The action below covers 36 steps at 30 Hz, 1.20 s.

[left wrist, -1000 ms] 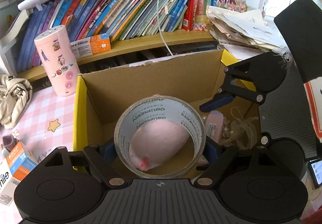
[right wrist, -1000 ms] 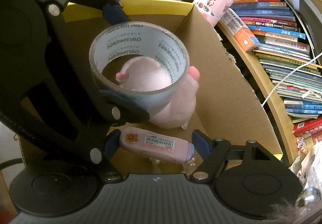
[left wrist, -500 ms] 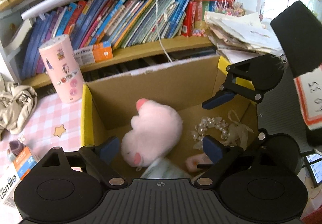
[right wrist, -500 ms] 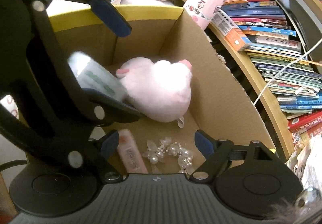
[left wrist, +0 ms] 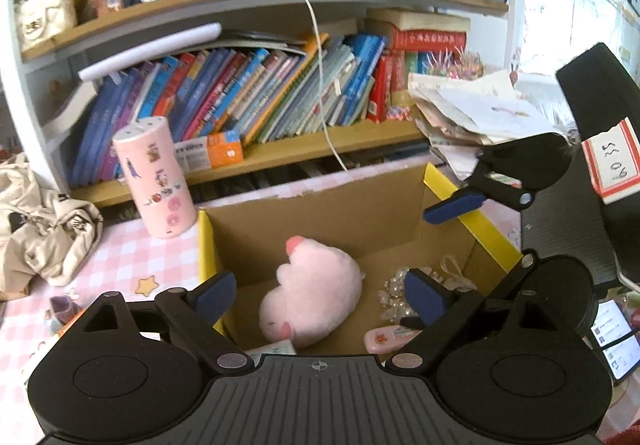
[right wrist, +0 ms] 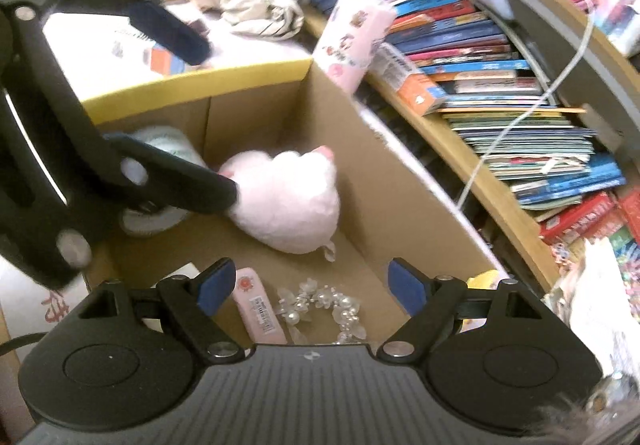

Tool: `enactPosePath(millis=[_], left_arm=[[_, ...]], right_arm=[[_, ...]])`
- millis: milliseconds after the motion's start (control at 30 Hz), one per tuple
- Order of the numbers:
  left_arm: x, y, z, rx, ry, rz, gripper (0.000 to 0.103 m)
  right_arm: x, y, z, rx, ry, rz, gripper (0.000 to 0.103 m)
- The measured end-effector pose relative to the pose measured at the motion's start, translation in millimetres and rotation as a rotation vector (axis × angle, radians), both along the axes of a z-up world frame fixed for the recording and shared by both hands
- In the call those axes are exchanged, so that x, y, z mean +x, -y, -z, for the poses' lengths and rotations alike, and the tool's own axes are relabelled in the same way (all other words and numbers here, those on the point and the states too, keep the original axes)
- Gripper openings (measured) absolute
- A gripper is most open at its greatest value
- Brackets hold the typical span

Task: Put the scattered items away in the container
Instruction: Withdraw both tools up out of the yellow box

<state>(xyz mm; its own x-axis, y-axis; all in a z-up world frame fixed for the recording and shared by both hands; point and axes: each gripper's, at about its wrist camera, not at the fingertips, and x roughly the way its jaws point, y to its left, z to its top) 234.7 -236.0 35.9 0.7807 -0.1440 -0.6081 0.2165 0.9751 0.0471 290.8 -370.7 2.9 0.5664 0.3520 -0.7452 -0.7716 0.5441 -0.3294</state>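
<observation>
I hold my left claw (left wrist: 320,295) over the near edge of the cardboard box (left wrist: 316,213), and its two blue fingers are wide apart with nothing between them. My right claw (right wrist: 308,283) hangs over the right end of the same box, and its fingers are wide apart too — nothing is in them.

The box sits on the desk (left wrist: 120,261), which has a pink checked cloth, close to the bookshelf (left wrist: 280,153) at the back edge. Inside the box lies a soft pink plush toy (left wrist: 312,291), about in the middle of the floor. The roll of tape (right wrist: 162,143) rests in the near left corner of the box, just beside the plush, and my left claw hides part of it in the right camera. A pink tube with a barcode (right wrist: 258,309) lies flat by the right end of the box. A string of white beads (right wrist: 324,305) lies just beside it.

Outside the box, a tall pink can with stickers (left wrist: 154,181) stands upright at the back left corner of the box — very near its wall. A crumpled cream cloth (left wrist: 44,221) lies by the left edge of the desk. A stack of papers (left wrist: 476,117) sits behind the right end of the box.
</observation>
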Motion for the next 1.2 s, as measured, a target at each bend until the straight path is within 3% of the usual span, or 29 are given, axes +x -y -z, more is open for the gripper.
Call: enactPosePath(millis=[367,700,1200], left_arm=[[-40.0,-35.8,-6.4,-0.092,0.05,-0.11,0.097],[-77.3,-72.6,-7.0,-0.129,0.074,-0.106,0.097],[-142.4,-135.6,8.8,-0.152,0.039,-0.082,0.097]], right_arm=[[-33.7,20.3,-29.3,0.192,0.12,0.222,0.084],[-92.3,5.5,-36.8,0.35,0.18,0.451,0.085],[-186.6,-49.4,-13.2,0.417,0.177,0.683,0.086]])
